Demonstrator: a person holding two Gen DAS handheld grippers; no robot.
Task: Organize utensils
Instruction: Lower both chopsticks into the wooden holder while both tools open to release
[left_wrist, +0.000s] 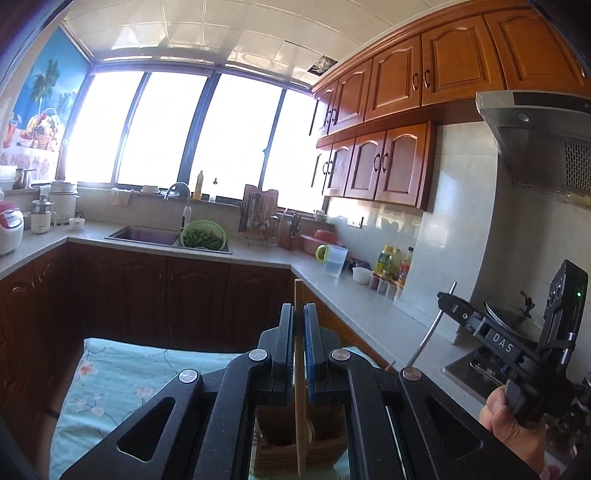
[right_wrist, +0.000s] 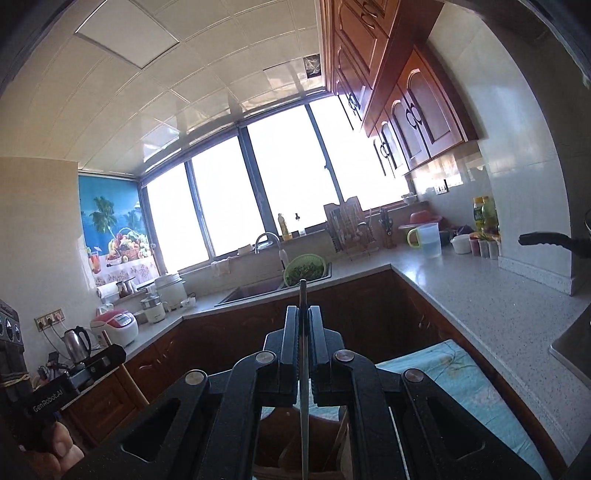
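Note:
My left gripper (left_wrist: 298, 314) is shut on a wooden chopstick (left_wrist: 300, 406) that stands upright between the pads, its lower end in a wooden utensil holder (left_wrist: 295, 448) below the jaws. My right gripper (right_wrist: 303, 317) is shut on a thin metal utensil handle (right_wrist: 304, 406), also upright, over the same brown holder (right_wrist: 317, 435). In the left wrist view the right gripper (left_wrist: 443, 295) shows at the right, held by a hand, with the curved metal handle (left_wrist: 430, 332) in it. The utensil's working end is hidden.
The holder stands on a light-blue floral cloth (left_wrist: 122, 380). A grey L-shaped counter (right_wrist: 480, 295) carries a water jug (left_wrist: 334, 260), bottles (left_wrist: 391, 264), a dish rack (left_wrist: 258, 214) and a sink (left_wrist: 144, 234) with a green colander (left_wrist: 203, 234). A range hood (left_wrist: 535, 140) hangs at right.

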